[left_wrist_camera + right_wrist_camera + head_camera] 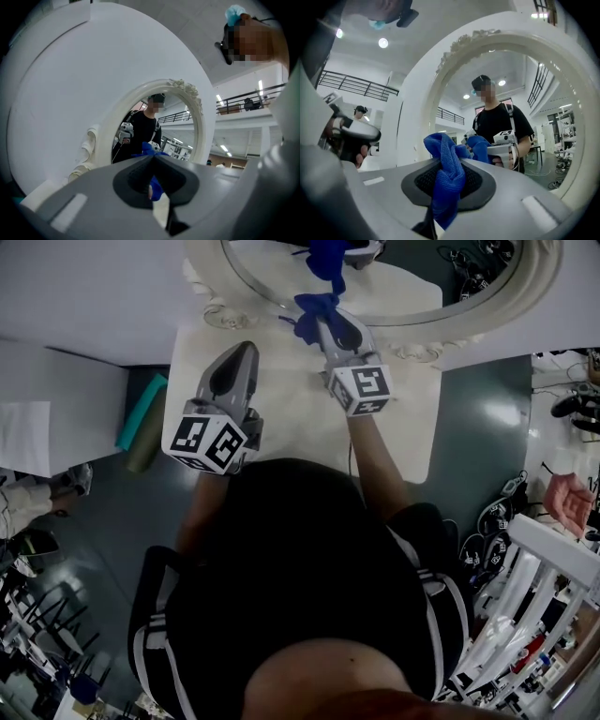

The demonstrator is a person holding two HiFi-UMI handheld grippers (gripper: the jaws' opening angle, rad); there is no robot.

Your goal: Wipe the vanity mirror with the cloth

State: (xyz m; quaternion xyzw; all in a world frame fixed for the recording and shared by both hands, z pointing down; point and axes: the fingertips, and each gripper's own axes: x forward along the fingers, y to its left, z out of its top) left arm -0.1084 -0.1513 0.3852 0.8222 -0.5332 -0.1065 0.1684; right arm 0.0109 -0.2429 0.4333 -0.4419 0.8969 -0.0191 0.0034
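A vanity mirror with an ornate white oval frame (525, 287) stands at the far edge of a white table (281, 427). My right gripper (323, 320) is shut on a blue cloth (314, 310), held at the lower edge of the glass, where the cloth is reflected. In the right gripper view the cloth (447, 173) bunches between the jaws of the right gripper (440, 161), facing the mirror (454, 51). My left gripper (246, 348) hovers over the table to the left, shut and empty. In the left gripper view, the left gripper (152, 157) points at the mirror (206, 131).
A teal object (141, 413) lies on the floor left of the table, next to another white surface (56, 409). At the right are another person's hand (567, 502), a white rack (534, 606) and cables on the floor.
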